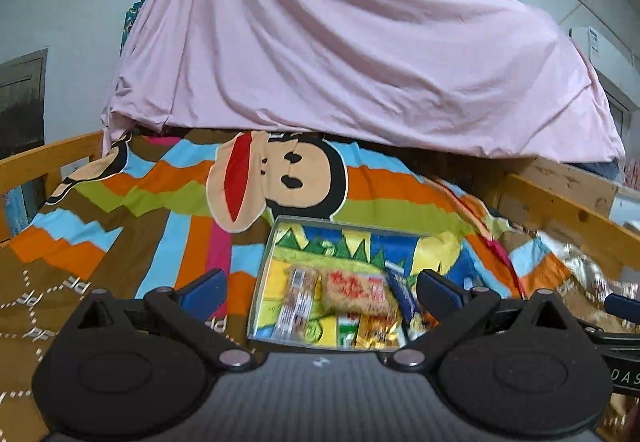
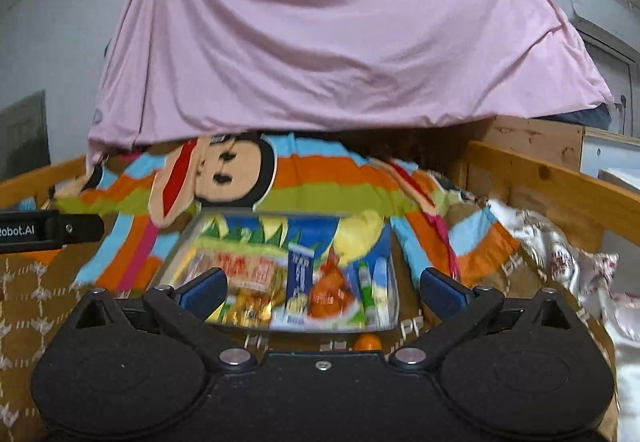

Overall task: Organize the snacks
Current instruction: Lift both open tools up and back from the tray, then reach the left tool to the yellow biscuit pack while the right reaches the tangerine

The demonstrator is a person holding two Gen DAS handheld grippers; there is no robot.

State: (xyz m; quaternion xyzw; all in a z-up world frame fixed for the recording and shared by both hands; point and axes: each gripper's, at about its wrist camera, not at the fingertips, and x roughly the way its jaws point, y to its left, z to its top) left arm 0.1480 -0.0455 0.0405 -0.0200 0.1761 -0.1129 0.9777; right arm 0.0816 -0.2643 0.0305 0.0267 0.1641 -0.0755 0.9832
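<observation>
Both grippers, left gripper and right gripper, stand with jaws wide apart, holding nothing. Just ahead, on the striped blanket, the tin box already holds most snacks; 1 small orange item lies outside.
</observation>
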